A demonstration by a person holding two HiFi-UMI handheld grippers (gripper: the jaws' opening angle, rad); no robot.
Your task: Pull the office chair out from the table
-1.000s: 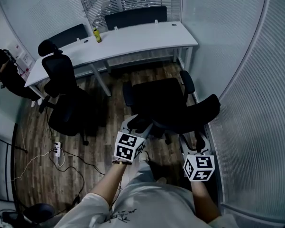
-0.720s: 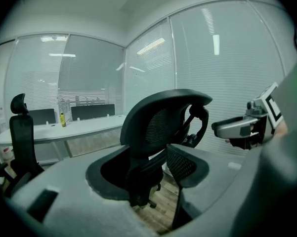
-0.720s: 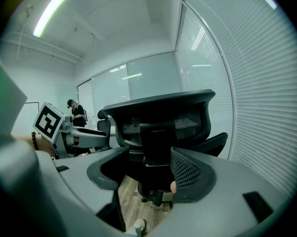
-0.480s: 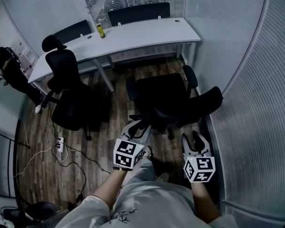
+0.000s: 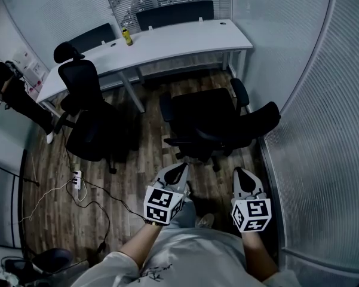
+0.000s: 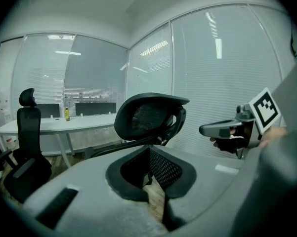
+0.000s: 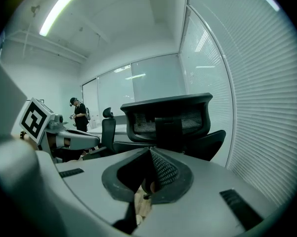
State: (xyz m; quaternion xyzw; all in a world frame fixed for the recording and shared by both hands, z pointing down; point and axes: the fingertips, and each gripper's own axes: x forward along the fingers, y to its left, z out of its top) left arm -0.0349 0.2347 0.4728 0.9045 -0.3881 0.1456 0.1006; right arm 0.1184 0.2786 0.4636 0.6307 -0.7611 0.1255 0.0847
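The black office chair stands out from the white table, with its back toward me. Its mesh headrest fills the middle of the left gripper view and appears again as the headrest in the right gripper view. My left gripper and right gripper hang a short way behind the chair and touch nothing. Their jaws have just been closing and both are now shut, with nothing between them. The left gripper and right gripper each show tips that meet.
A second black chair stands to the left by the table. A yellow bottle sits on the table, with more chairs behind it. A power strip and cables lie on the floor. A person stands at the left. A blinded glass wall runs close on the right.
Both grippers have drawn back from the chair's back toward me and their jaws have gone from wide open to shut. The chair has stayed where it was.
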